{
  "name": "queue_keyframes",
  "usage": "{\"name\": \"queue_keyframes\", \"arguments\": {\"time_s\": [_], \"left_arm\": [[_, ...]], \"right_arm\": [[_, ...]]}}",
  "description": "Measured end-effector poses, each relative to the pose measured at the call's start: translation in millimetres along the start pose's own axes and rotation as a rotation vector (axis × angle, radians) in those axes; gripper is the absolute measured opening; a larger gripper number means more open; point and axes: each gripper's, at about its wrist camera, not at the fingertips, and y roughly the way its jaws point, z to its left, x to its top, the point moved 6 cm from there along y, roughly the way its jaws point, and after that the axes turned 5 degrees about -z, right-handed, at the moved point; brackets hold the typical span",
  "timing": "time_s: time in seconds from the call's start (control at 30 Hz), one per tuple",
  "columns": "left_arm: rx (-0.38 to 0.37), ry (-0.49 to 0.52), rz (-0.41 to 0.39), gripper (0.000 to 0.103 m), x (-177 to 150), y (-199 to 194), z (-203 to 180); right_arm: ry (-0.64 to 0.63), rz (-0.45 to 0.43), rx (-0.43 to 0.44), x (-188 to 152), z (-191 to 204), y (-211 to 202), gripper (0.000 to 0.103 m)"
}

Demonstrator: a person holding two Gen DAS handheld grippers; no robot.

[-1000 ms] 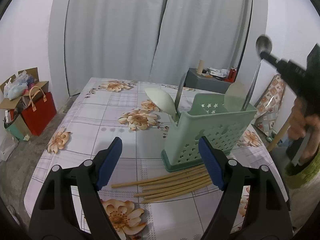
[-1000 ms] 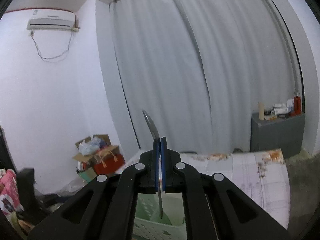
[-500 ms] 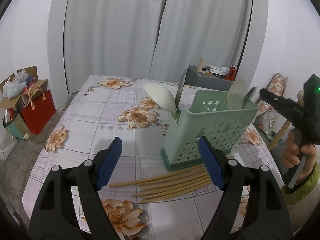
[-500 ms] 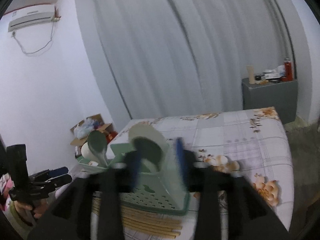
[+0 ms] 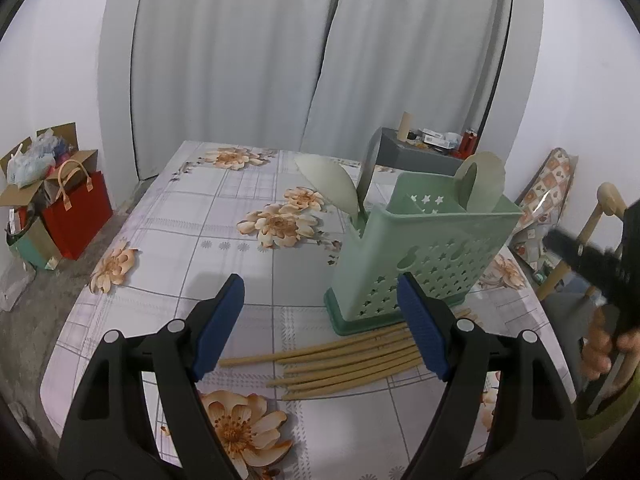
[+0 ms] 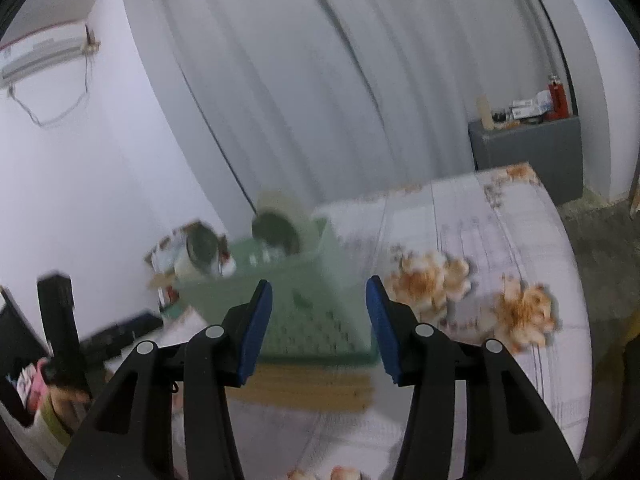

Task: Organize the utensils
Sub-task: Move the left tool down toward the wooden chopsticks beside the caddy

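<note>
Both tools, left [image 5: 320,320] & right [image 6: 319,330], spread, empty; chopsticks [image 5: 340,364] flat, crosswise before caddy [image 5: 424,248].

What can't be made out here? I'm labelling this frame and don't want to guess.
- Right wrist view: motion blur smears the green caddy and chopsticks, so the utensils inside can't be identified.
- Left wrist view: the caddy wall hides its contents' lower ends; the left gripper finger covers some chopsticks.
- Left wrist view: the right gripper is blurred and edge-cut.
</note>
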Motion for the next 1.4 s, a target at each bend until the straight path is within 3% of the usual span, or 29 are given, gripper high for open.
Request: {"name": "queue_keyframes", "arguments": {"time_s": [0.27, 0.43, 0.63, 0.97, 1.27, 1.4], "left_arm": [[0.004, -0.02, 0.023, 0.074, -5.7, 6.2, 2.7], [0.004, -0.044, 0.046, 0.074, -10.2, 12.4, 7.4], [0.021, -0.069, 0.067, 0.074, -16.2, 17.0, 16.2], [0.048, -0.067, 0.088, 0.074, -22.4, 31.7, 28.3], [0.046, 0.039, 0.173, 0.027, -30.6, 70.4, 31.3], [0.061, 0.094, 0.251, 0.014, -44.4, 90.1, 31.7]], "right_arm": [[0.074, 0.204, 0.044, -59.7, 10.7, 13.8, 0.051], [0.044, 0.3, 0.046, -89.8, 27.7, 25.7, 0.055], [0.03, 0.365, 0.05, -104.8, 36.9, 38.1, 0.058], [0.082, 0.396, 0.064, -114.1, 32.7, 46.4, 0.058], [0.132, 0.403, 0.084, -114.8, 27.2, 45.3, 0.058], [0.145, 0.406, 0.089, -115.4, 27.2, 46.3, 0.058]]}}
